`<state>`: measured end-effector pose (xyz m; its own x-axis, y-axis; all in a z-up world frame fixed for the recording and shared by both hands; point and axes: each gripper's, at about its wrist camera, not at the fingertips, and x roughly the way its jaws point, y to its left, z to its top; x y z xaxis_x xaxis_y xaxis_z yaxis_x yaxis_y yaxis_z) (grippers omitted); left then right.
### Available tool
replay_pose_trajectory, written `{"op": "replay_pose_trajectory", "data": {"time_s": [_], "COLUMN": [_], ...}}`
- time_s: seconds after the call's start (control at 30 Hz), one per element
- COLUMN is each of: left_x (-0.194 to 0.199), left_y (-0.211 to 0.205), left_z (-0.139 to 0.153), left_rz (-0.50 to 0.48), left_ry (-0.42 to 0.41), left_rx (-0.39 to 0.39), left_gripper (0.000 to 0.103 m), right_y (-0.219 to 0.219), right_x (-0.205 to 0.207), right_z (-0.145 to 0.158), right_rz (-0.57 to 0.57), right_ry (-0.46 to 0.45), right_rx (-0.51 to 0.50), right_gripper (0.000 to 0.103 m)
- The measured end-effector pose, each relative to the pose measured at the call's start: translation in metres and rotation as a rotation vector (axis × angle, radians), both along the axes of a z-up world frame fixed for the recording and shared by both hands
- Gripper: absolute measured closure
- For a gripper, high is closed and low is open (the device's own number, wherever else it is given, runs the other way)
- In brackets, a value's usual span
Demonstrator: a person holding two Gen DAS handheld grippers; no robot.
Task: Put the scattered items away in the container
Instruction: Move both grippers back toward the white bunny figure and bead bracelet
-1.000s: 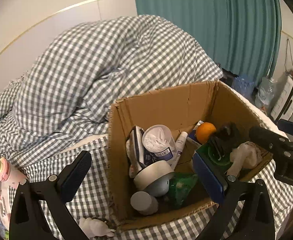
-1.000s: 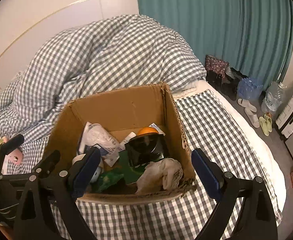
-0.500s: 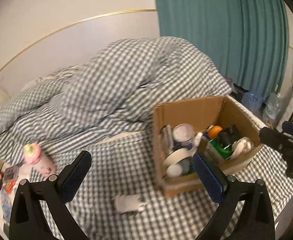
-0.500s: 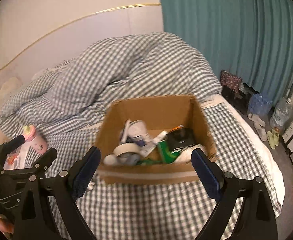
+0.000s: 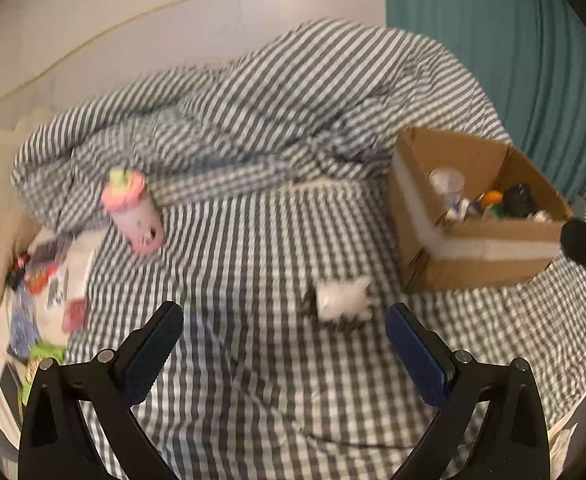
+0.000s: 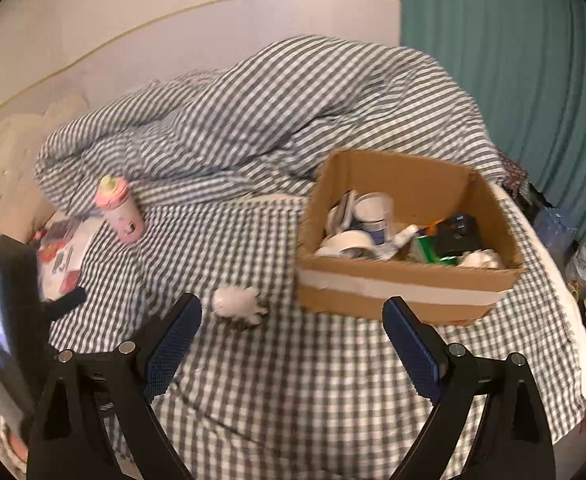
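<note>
A cardboard box (image 5: 473, 248) with several items inside stands on the checked bed at the right; it also shows in the right wrist view (image 6: 405, 284). A small white toy (image 5: 343, 300) lies on the sheet left of the box, also in the right wrist view (image 6: 237, 302). A pink bottle (image 5: 133, 208) stands further left by the duvet, also in the right wrist view (image 6: 119, 208). My left gripper (image 5: 285, 354) is open and empty, above the sheet near the toy. My right gripper (image 6: 291, 348) is open and empty, in front of the box.
A heaped checked duvet (image 5: 273, 108) fills the back of the bed. Small packets and papers (image 5: 49, 280) lie at the left edge. A teal curtain (image 6: 513, 60) hangs at the right, with bottles on the floor (image 6: 553, 228) beside the bed.
Both grippers have pulled back and away from the box, so the box looks smaller. The left view has swung left, bringing the white toy and pink bottle into view.
</note>
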<state>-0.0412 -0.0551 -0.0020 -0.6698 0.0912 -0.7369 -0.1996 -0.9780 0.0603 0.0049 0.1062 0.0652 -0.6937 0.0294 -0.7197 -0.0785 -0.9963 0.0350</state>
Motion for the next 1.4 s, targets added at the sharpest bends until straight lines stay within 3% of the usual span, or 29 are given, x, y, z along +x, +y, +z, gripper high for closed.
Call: {"op": "replay_pose_trajectory", "data": {"time_s": [0.33,0.8,0.87,0.93,1.2,1.4], "left_x": [-0.018,-0.063,-0.068,-0.072,-0.08,-0.079], "left_y": [-0.045,-0.047,-0.046,-0.044,-0.038,-0.034], "left_z": [-0.049,-0.102,-0.106,-0.111,-0.123,-0.12], "left_rz": [0.106,0.071,0.064,0.057,0.051,0.046], "left_ry": [-0.074,-0.141,-0.145,-0.153,-0.171,-0.167], "left_rx": [0.027,-0.035,-0.037,-0.037,-0.039,-0.038], "left_gripper": [0.0,0.0,0.0,0.0,0.0,0.0], "right_y": [-0.044,-0.054,-0.053,-0.05,-0.047,-0.046], "right_x": [-0.059,-0.147,-0.152,-0.156,-0.156,-0.14], "right_z": [-0.07,-0.18,-0.186,-0.189,-0.186,-0.154], "right_rz": [0.107,0.073,0.068,0.068,0.077,0.101], "right_ry": [-0.144,-0.361,-0.366,-0.373,-0.368,-0.303], "right_rx": [-0.021,0.028,0.015,-0.003,-0.031,-0.044], "right_gripper": [0.011,0.011,0.012,0.025,0.025,0.025]}}
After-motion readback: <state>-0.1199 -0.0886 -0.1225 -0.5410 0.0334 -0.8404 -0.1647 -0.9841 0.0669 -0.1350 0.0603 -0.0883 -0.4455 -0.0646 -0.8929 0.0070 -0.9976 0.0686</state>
